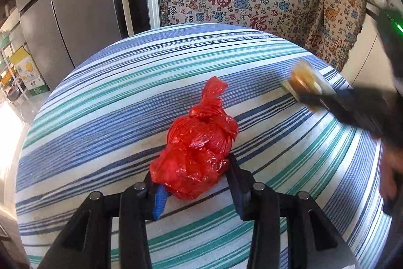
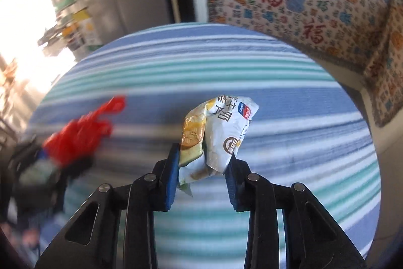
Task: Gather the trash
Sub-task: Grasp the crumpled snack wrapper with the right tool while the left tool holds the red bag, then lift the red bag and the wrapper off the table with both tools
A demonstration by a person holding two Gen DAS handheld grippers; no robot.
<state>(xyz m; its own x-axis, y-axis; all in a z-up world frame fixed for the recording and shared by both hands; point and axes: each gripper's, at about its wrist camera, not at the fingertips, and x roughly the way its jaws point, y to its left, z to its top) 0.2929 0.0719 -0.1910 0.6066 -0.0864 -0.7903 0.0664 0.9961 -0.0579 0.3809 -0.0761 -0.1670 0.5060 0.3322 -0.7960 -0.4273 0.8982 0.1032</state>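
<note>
A: Left wrist view: your left gripper [image 1: 195, 177] is clamped on a knotted red plastic bag [image 1: 199, 143], which rests on the striped tablecloth [image 1: 100, 97]. The bag bulges out past the blue pads.

B: And the right one?

A: Right wrist view: your right gripper [image 2: 202, 168] is squeezing a crumpled snack wrapper [image 2: 221, 132], held above the cloth. The picture is blurred, but the pads press only on the wrapper's lower part.

B: What could go wrong?

A: The wrapper looks slick and lightly pinched, so a quick swing could shake it loose. The thin bag could tear or slide out if you lift it by that loose film.
</note>
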